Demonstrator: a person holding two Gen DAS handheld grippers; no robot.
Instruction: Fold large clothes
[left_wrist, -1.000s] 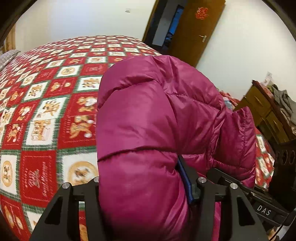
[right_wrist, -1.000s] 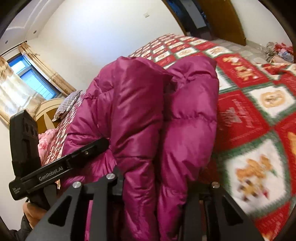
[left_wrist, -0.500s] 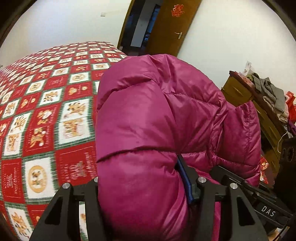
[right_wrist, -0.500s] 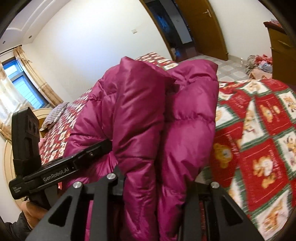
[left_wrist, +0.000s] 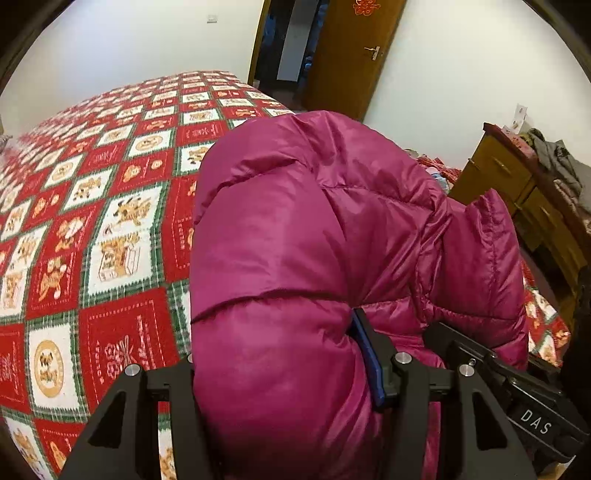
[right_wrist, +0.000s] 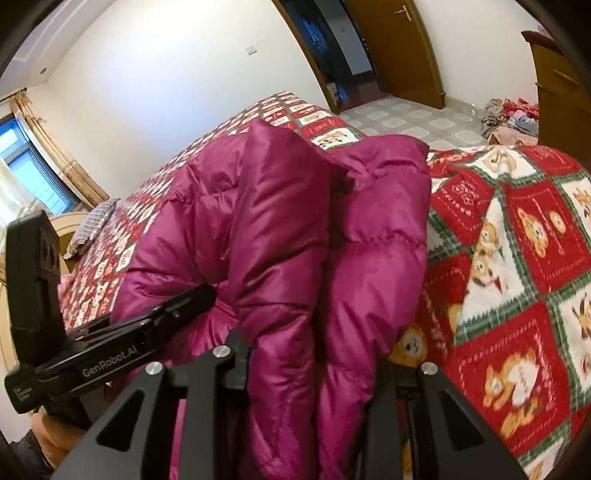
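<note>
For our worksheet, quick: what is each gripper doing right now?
Left gripper: closed on the jacket.
Right gripper: closed on the same jacket, bunched above the bedspread.

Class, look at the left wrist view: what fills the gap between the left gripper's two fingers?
A thick bunched fold of the magenta jacket fills the left gripper; its jaws are clamped on it. The left wrist view shows this, above the quilt.

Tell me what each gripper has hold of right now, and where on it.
Both hold the magenta puffer jacket. The left gripper clamps a thick quilted fold; the right gripper clamps bunched folds beside it. Which garment part cannot be told.
</note>
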